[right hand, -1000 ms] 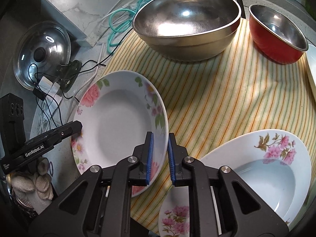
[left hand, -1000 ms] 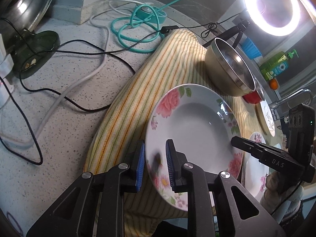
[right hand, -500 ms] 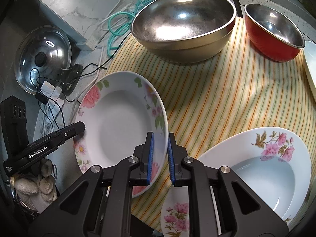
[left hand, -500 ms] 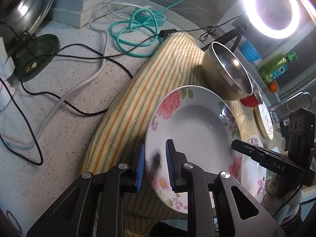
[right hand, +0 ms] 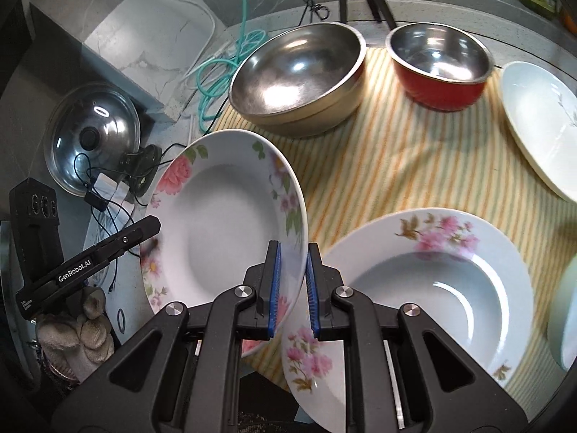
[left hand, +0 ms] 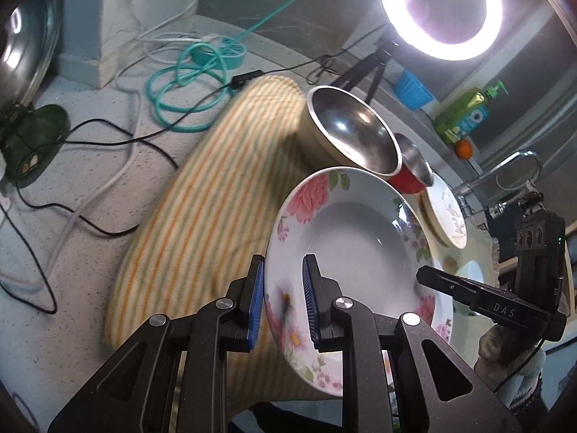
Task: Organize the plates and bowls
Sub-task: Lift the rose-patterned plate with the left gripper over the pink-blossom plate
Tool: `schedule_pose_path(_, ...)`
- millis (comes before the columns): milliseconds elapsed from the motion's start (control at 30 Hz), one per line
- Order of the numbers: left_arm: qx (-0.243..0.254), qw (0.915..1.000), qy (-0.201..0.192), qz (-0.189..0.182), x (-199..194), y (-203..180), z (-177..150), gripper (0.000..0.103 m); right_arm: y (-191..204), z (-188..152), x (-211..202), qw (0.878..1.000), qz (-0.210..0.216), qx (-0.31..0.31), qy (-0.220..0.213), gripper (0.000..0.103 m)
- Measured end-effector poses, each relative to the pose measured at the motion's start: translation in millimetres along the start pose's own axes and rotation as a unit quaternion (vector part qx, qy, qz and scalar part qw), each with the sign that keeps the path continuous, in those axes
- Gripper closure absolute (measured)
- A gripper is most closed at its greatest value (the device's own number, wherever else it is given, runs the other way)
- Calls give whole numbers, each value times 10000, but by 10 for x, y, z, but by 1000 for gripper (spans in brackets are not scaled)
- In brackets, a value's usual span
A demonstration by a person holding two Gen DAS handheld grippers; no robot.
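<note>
A deep white plate with pink flowers (right hand: 223,231) hangs tilted above the striped yellow cloth (right hand: 396,166), held from both sides. My right gripper (right hand: 292,288) is shut on its right rim, while my left gripper (left hand: 283,299) is shut on its left rim. In the left wrist view the same plate (left hand: 353,245) fills the middle, with the right gripper (left hand: 422,278) at its far edge. A second flowered deep plate (right hand: 432,288) lies on the cloth just right of the held one. Behind stand a large steel bowl (right hand: 299,72), a red bowl (right hand: 440,68) and a plain white plate (right hand: 541,122).
A glass pot lid (right hand: 93,137) leans at the left, beside black, white and teal cables (left hand: 187,83) on the speckled counter. A ring light (left hand: 440,3) on a tripod stands behind the bowls. A pale dish edge (right hand: 566,310) shows at the far right.
Both grippers have risen with the flowered plate; it has come up off the cloth, tilted more, and shifted toward the second flowered plate. Both stay clamped on its rim.
</note>
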State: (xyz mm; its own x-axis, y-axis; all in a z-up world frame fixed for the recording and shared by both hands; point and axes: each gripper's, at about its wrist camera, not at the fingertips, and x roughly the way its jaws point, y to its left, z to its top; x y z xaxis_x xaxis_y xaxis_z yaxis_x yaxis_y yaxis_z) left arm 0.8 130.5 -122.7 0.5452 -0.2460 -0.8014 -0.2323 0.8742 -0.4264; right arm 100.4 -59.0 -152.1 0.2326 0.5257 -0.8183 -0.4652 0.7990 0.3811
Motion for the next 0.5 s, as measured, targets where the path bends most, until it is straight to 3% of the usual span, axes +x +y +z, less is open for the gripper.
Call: schedule_pose_path(500,764,9942,533,-545,347,-774,-225,84,-693,-453,-576,9963,-458,717,-155,89)
